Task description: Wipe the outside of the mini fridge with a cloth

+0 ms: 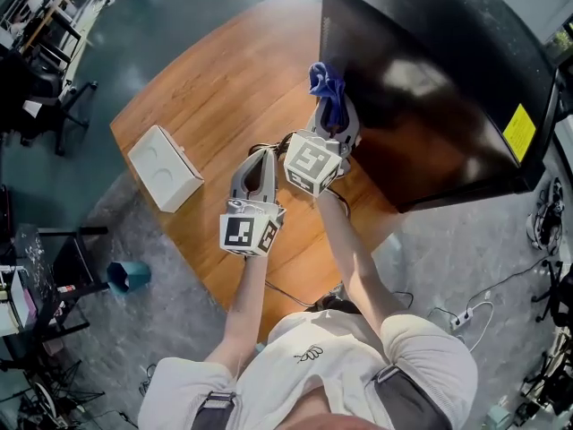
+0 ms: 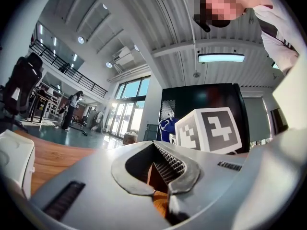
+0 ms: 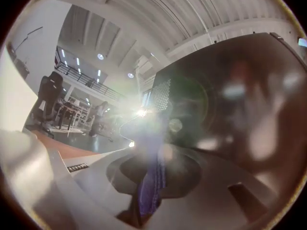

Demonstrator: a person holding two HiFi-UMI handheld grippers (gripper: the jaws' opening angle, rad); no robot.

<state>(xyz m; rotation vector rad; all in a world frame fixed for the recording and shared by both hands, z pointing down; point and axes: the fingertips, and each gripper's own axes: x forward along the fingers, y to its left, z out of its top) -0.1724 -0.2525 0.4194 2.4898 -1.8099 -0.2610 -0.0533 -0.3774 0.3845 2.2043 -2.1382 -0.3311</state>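
While at fridge (image 1: 421,79) edge, cloth (image 1: 325,84).

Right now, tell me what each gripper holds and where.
Right gripper pinches the blue cloth by one end; left gripper holds nothing, jaws shut.

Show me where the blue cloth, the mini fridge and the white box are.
blue cloth (image 1: 326,86): head view, its bunched upper end.
mini fridge (image 1: 421,79): head view, its glossy black face.
white box (image 1: 162,169): head view, its top face.

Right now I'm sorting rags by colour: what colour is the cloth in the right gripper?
The cloth is blue, best seen in the head view.
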